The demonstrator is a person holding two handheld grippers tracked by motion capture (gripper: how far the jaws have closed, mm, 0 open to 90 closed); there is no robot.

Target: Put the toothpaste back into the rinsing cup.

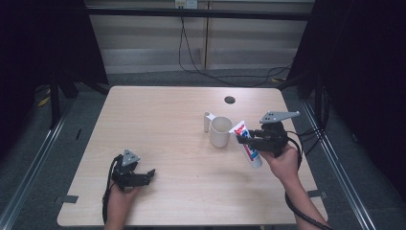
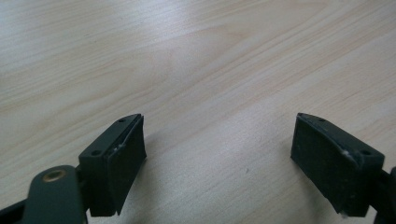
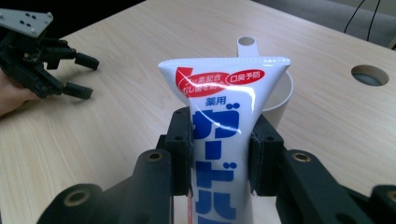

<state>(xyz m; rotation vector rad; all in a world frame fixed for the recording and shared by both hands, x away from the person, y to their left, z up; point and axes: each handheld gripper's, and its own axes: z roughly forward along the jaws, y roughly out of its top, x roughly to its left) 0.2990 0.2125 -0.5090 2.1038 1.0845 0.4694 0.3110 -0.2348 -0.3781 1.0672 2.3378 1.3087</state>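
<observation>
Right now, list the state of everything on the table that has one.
Tube: clamped in the right tool, lifted off the table, crimped end toward the cup.
Cup: upright on the table, looks empty, handle at the far side.
Left tool: open, nothing between its jaws, over bare table.

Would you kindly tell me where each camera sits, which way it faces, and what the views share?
High view: above the person's side, looking forward and down on the table; both forearms enter from below.
Left gripper view: rides the left gripper, looking along its open jaws at bare tabletop.
Right gripper view: rides the right gripper, shut on the toothpaste tube, with the cup behind.
Shared: high and right gripper views both show tube, cup, table hole and left gripper.
</observation>
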